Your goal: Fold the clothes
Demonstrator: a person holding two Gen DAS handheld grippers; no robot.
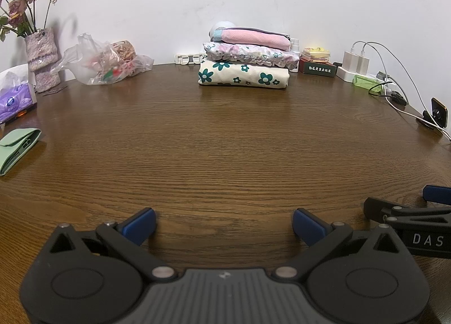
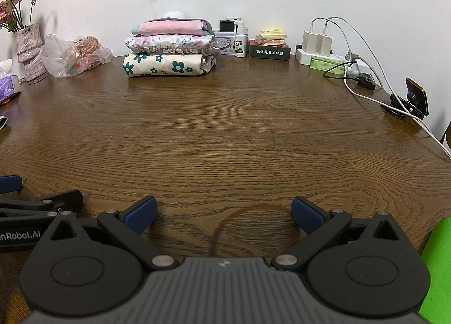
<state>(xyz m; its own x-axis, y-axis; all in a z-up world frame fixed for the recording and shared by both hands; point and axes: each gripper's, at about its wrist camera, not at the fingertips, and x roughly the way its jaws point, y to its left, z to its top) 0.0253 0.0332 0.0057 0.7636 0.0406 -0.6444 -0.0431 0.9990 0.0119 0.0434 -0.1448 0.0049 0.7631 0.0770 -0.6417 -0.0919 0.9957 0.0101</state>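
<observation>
A stack of three folded clothes (image 1: 244, 66) (image 2: 169, 52) rests against the far wall: a cream piece with teal flowers at the bottom, a frilled floral piece in the middle, a pink piece on top. My left gripper (image 1: 224, 225) hovers open over bare wood near the table's front edge, nothing between its blue pads. My right gripper (image 2: 224, 215) is open too, right beside it and just as empty. Each gripper shows at the edge of the other's view. A bright green thing (image 2: 437, 267) shows at the right edge of the right wrist view; I cannot tell what it is.
On the wooden table (image 1: 225, 141): a vase of dried roses (image 1: 42, 59), a plastic bag (image 1: 104, 62), a tissue pack (image 1: 15, 98) and a green pouch (image 1: 17, 149) at left. Chargers with cables (image 2: 318, 45), a dark box (image 2: 269, 52), a spray bottle (image 2: 240, 42) and a phone stand (image 2: 414, 98) at right.
</observation>
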